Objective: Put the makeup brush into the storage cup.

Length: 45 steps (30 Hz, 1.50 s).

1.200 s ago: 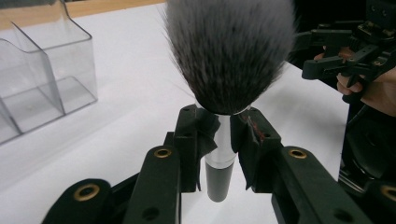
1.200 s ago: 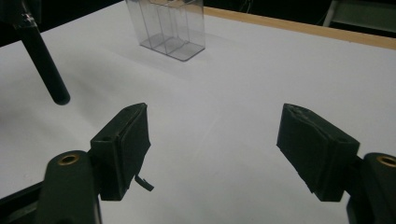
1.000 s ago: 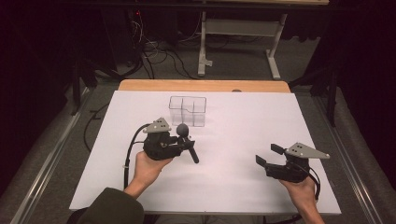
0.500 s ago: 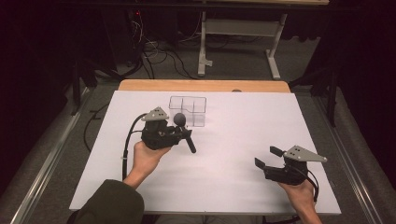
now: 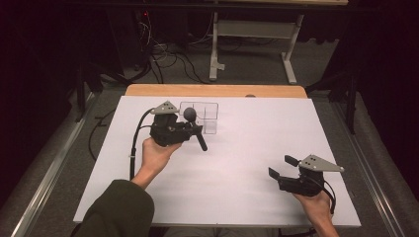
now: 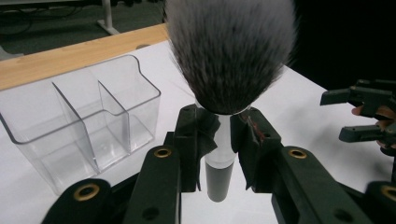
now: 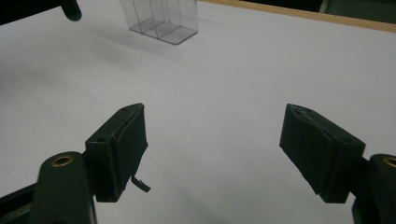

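Now the brush is held beside the clear organizer.
Low right of the frame, the right hand-held gripper (image 5: 280, 167) stands wide open, empty; left of centre, the left hand-held gripper (image 6: 219, 128) clamps the makeup brush (image 6: 229, 56) upright; just behind, the clear organizer (image 6: 81, 121) sits on the tabletop (image 5: 257, 148).

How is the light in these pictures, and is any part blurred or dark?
High view: the white table is brightly lit while the floor around it falls into deep darkness. Left gripper view: the makeup brush bristles are soft and slightly out of focus, and the clear organizer shows faint reflections. Right gripper view: the near pads look dim and somewhat blurred.
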{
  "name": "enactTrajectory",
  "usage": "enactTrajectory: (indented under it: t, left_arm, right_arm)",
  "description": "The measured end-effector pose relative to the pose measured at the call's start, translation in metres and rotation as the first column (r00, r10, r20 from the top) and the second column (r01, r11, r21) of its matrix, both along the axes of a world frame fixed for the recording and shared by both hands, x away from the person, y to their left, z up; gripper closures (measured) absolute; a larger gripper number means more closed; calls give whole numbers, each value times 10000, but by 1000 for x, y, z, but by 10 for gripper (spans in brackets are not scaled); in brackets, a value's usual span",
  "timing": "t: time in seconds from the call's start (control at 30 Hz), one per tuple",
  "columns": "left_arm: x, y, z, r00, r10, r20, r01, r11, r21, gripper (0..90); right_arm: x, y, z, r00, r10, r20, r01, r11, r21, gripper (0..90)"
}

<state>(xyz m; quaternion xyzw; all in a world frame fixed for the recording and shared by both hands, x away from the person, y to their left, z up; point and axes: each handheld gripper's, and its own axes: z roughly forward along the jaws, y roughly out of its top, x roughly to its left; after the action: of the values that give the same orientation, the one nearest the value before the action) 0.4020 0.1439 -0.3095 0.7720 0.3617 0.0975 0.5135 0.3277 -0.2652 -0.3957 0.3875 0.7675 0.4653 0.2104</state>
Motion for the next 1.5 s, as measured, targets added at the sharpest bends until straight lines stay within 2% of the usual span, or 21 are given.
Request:
enactTrajectory:
  t: [0.5, 0.77, 1.5]
  left_arm:
    - [20, -1, 22, 9993, 361, 120, -362, 9993, 106, 701]
    - [31, -5, 28, 9980, 601, 171, -602, 9981, 86, 701]
    - [58, -11, 42, 9916, 1266, 284, -1273, 9915, 257, 701]
  right_arm:
    - [-1, 0, -1, 10000, 1, -14, -1, 10000, 12, 242]
    - [0, 2, -2, 9998, 185, -22, -185, 9998, -89, 243]
    - [0, 1, -2, 9999, 156, -57, -156, 9999, -25, 244]
